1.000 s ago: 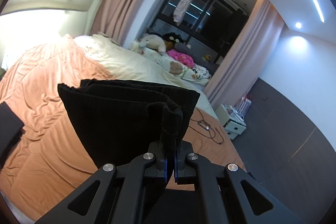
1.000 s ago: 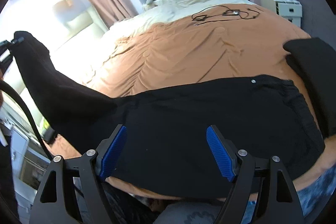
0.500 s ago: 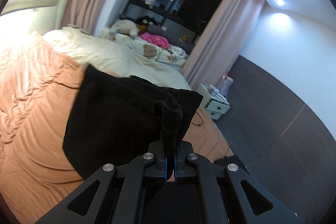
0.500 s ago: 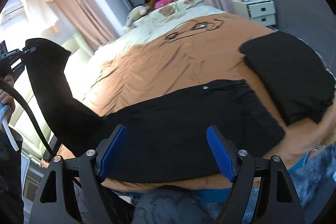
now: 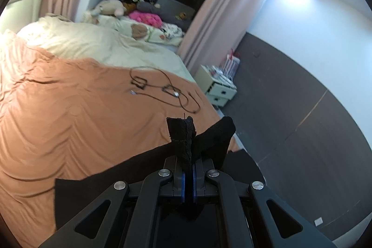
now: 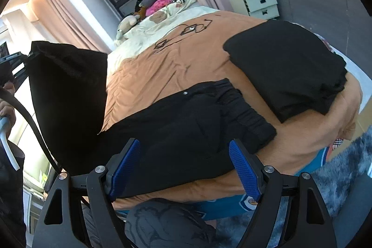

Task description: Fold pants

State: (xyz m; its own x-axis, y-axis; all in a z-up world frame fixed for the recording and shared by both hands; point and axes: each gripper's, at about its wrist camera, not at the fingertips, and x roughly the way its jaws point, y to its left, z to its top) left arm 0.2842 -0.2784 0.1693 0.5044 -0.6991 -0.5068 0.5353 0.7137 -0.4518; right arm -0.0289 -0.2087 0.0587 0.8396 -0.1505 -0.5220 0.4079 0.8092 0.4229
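The left gripper (image 5: 188, 180) is pinching the hem of the black fabric pants (image 6: 186, 122), lifting the leg end while the waist lies on the orange quilted bedspread (image 6: 186, 66). The right gripper (image 6: 186, 169) hangs spread wide above them, seemingly touching nothing.

black pants (image 6: 186, 122), orange bedspread (image 5: 69, 108)

The right tool (image 6: 184, 169) sits at the bottom of the frame, its blue pads (image 6: 244, 170) spread wide with nothing between them. Beyond it, black pants (image 6: 186, 122) lie across an orange bedspread (image 6: 176, 62), waistband toward the right. At the left edge the left tool (image 6: 17, 59) lifts the leg end up off the bed. A folded black garment (image 6: 286, 66) rests at the upper right, near the bed's corner.
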